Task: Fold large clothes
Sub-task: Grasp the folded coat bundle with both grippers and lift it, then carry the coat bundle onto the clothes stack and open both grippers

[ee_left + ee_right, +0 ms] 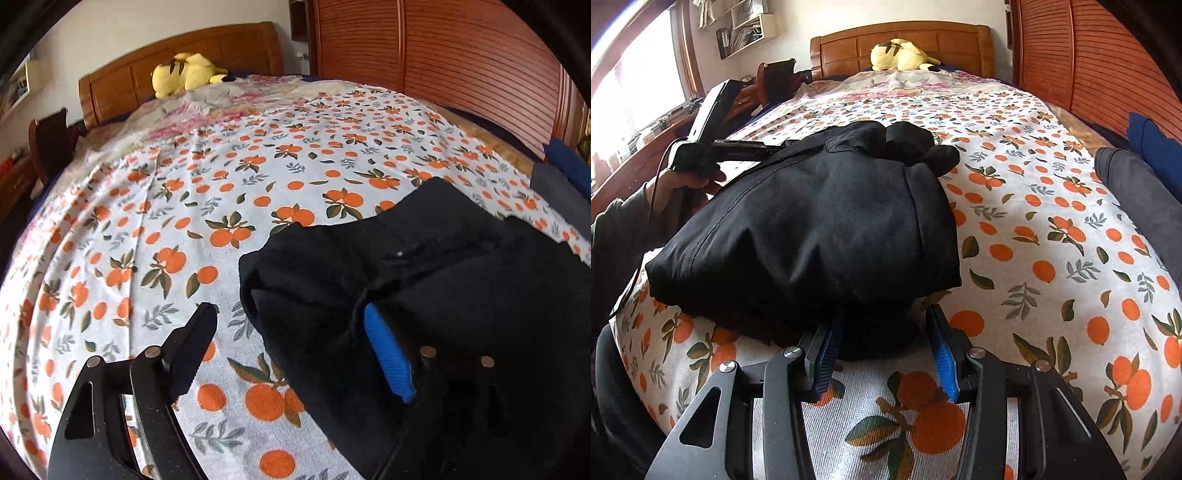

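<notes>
- The black garment [812,236] lies bunched in a thick folded bundle on the bed [1052,236], over the orange-print sheet, towards the person's left side of the mattress.
- The right tool [886,354] has its jaws apart, one blue pad on each side of a small lobe of cloth at the bundle's near edge; I judge it is not yet pinching. If it closes here it may catch only the top layer, and the layers below would slide out and undo the fold.
- The left tool [291,347] also stands with jaws wide apart; one finger sits over the bare sheet, the blue-padded one is tucked against or under a fold of the garment [424,266]. Whether that pad touches the cloth from beneath I cannot tell. A careless closing could pinch the sheet with the garment and drag the bedding along.
- The bundle looks puffy and slippery, so lifting from one side alone would likely let it sag and unroll.
- A grey garment [1137,184] and a blue one [1156,133] lie at the far right edge of the bed, well apart; a wide sweep might reach them.
- The yellow plush toy [901,55] by the headboard is well clear.
</notes>
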Action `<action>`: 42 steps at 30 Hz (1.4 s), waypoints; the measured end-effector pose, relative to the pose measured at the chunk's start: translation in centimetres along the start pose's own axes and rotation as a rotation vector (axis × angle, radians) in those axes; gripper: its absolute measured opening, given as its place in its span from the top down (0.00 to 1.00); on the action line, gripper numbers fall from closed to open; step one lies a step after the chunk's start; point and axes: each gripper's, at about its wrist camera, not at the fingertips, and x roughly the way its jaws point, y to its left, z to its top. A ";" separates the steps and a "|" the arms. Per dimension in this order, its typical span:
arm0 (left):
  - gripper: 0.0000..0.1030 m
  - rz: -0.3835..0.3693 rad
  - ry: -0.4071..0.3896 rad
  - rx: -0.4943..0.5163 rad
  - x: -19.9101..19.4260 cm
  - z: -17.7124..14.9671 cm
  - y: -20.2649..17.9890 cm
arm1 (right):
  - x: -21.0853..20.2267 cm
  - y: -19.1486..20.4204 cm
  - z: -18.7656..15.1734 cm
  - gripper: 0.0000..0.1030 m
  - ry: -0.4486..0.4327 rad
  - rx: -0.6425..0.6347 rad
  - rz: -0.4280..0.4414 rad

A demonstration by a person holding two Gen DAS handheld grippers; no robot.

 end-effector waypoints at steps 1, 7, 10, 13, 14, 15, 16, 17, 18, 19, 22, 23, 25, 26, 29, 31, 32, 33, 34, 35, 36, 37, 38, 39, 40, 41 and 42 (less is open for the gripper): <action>0.20 0.001 -0.001 -0.001 0.1 0.1 0.0 | 0.1 -0.1 0.0 0.54 0.001 0.005 0.003; 0.20 0.036 -0.001 -0.001 1.2 0.5 -0.6 | 0.6 0.0 0.3 0.54 0.014 0.022 0.007; 0.20 0.010 0.007 -0.023 1.6 0.4 -0.1 | 0.9 -0.1 0.4 0.54 0.022 0.028 0.013; 0.20 -0.026 0.017 -0.058 1.9 0.3 0.5 | 1.2 0.0 0.5 0.54 0.028 0.037 0.021; 0.20 -0.040 0.016 -0.075 2.1 0.2 0.7 | 1.3 -0.1 0.6 0.54 0.031 0.041 0.025; 0.21 -0.046 0.019 -0.085 2.2 0.1 0.8 | 1.4 -0.1 0.6 0.54 0.032 0.048 0.030; 0.26 -0.060 0.024 -0.089 2.4 0.0 0.8 | 1.5 -0.2 0.7 0.54 0.033 0.057 0.034; 0.29 -0.073 0.028 -0.091 2.5 -0.1 0.7 | 1.6 -0.2 0.7 0.54 0.033 0.061 0.037; 0.32 -0.083 0.033 -0.097 2.5 -0.1 0.6 | 1.7 -0.1 0.8 0.54 0.034 0.063 0.037; 0.36 -0.085 0.034 -0.096 2.5 -0.1 0.4 | 1.8 -0.1 0.8 0.54 0.034 0.065 0.037; 0.52 -0.104 0.047 -0.091 2.5 0.0 0.0 | 2.0 -0.1 0.9 0.54 0.035 0.071 0.044; 0.55 -0.109 0.052 -0.095 2.5 0.0 -0.1 | 2.0 -0.2 0.9 0.59 0.032 0.071 0.049; 0.76 -0.102 0.039 -0.119 2.1 0.0 -0.1 | 1.9 -0.5 1.0 0.71 0.015 0.092 0.093; 0.78 -0.092 0.039 -0.132 2.0 0.0 -0.2 | 1.7 -0.6 1.1 0.76 -0.003 0.108 0.103; 0.83 -0.036 0.028 -0.118 1.2 0.2 -0.9 | 1.2 -0.5 1.5 0.85 -0.037 0.090 0.107; 0.85 -0.011 0.005 -0.115 -0.1 0.7 -1.2 | 0.6 -0.8 1.9 0.87 -0.066 0.092 0.109; 0.86 -0.007 -0.009 -0.118 -0.8 0.9 -1.1 | 0.3 -1.1 2.2 0.88 -0.078 0.096 0.111; 0.86 -0.004 -0.027 -0.122 -1.8 1.3 -1.0 | 0.0 -1.4 2.5 0.89 -0.086 0.099 0.115; 0.87 -0.003 -0.044 -0.124 -2.7 1.6 -1.1 | -0.4 -1.8 2.9 0.89 -0.098 0.097 0.116; 0.87 -0.001 -0.063 -0.131 -3.6 1.9 -1.1 | -0.7 -2.1 3.3 0.90 -0.111 0.093 0.113; 0.87 0.002 -0.076 -0.129 -4.4 2.3 -1.2 | -1.1 -2.5 3.7 0.90 -0.124 0.089 0.106; 0.87 0.006 -0.088 -0.119 -5.3 2.7 -1.6 | -1.5 -2.9 4.1 0.91 -0.138 0.086 0.102; 0.87 0.012 -0.098 -0.109 -5.9 3.0 -1.9 | -1.9 -3.2 4.5 0.91 -0.153 0.082 0.098; 0.88 0.020 -0.110 -0.093 -6.7 3.4 -2.5 | -2.3 -3.5 4.8 0.91 -0.164 0.075 0.093; 0.88 0.024 -0.118 -0.088 -7.3 3.6 -2.8 | -2.7 -3.7 5.2 0.91 -0.176 0.065 0.084; 0.88 0.030 -0.131 -0.082 -8.0 4.0 -3.2 | -3.2 -4.0 5.5 0.91 -0.188 0.054 0.073; 0.88 0.034 -0.145 -0.079 -8.8 4.4 -3.7 | -3.6 -4.1 5.8 0.91 -0.198 0.041 0.065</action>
